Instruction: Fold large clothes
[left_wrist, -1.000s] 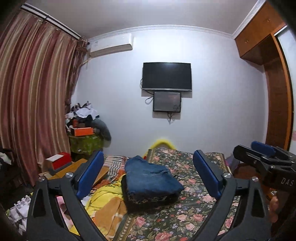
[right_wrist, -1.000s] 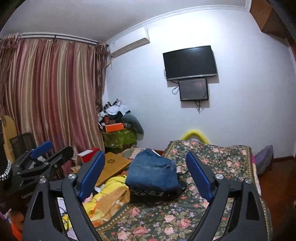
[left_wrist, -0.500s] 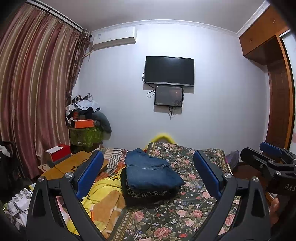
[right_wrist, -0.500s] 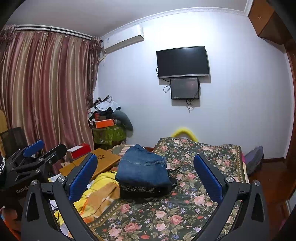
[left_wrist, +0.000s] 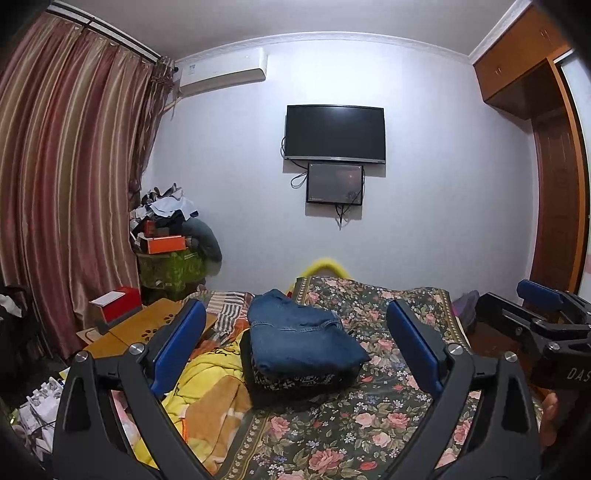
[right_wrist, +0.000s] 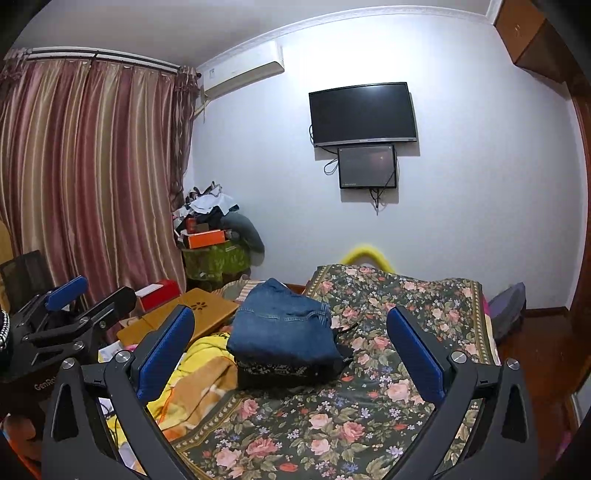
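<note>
Folded blue jeans (left_wrist: 301, 338) lie on top of a dark folded garment (left_wrist: 295, 380) on the floral bedspread (left_wrist: 369, 421). They also show in the right wrist view (right_wrist: 286, 328). My left gripper (left_wrist: 297, 347) is open and empty, held above the bed, well short of the pile. My right gripper (right_wrist: 291, 350) is open and empty too, held level with the left one. Each gripper shows at the edge of the other's view: the right one (left_wrist: 543, 321) and the left one (right_wrist: 70, 314).
A yellow blanket (left_wrist: 207, 387) is bunched at the bed's left edge. A wooden lap desk (left_wrist: 147, 328) and a red box (left_wrist: 118, 302) stand to the left. A cluttered pile (left_wrist: 166, 240) fills the corner by the curtain (left_wrist: 66, 184). A wardrobe (left_wrist: 554, 184) is on the right.
Both grippers have risen and tilted up a little, so the pile sits lower in both views. Both stay open and empty. The folded pile has not moved.
</note>
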